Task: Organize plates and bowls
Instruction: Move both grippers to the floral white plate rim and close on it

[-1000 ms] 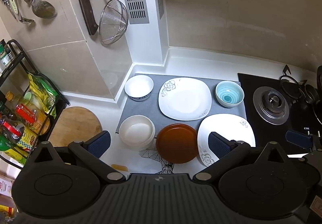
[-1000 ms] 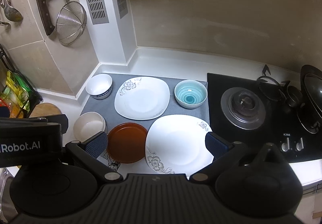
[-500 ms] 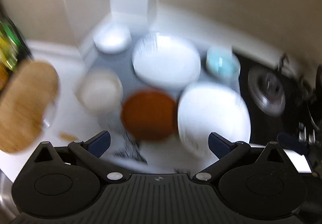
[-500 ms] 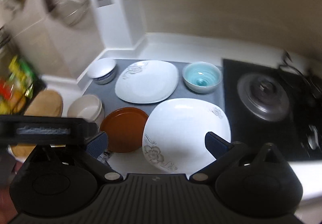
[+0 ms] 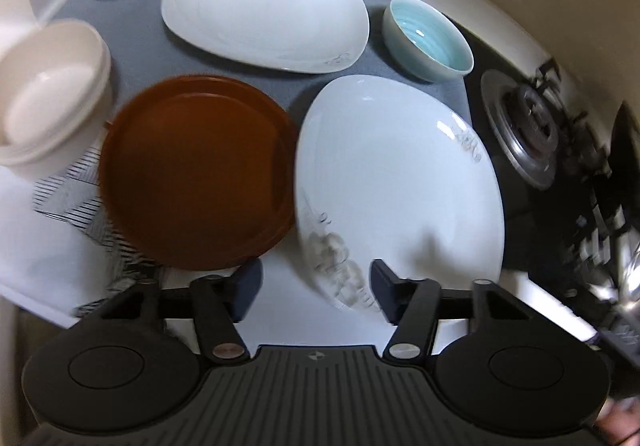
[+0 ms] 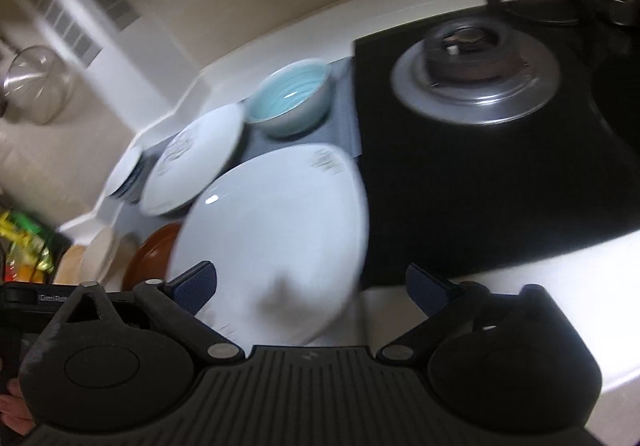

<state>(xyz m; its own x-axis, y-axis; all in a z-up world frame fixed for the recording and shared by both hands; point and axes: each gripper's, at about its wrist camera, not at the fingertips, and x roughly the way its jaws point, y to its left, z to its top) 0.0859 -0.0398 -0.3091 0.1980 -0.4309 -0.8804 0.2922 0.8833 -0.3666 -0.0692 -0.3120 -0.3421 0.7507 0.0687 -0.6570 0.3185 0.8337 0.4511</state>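
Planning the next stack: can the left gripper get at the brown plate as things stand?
Probably yes. The left gripper has open jaws just short of the brown plate, whose near rim is bare; the near white plate sits close beside it.

A black gas hob (image 6: 500, 173) sits on the white counter (image 6: 540, 286); a grey mat (image 5: 132, 33) lies beside it (left); a wire strainer (image 6: 36, 89) hangs on the wall.

The large white square plate with a flower print (image 5: 396, 181) lay at the counter's front edge. Just left of it sat the round brown plate (image 5: 196, 171), with the cream plastic bowl (image 5: 48, 97) farther left. Behind it lay a second white flowered plate (image 5: 264, 5), and the pale blue ribbed bowl (image 5: 428, 39) stood behind it to the right. The black gas hob (image 6: 500, 149) lay to its right.
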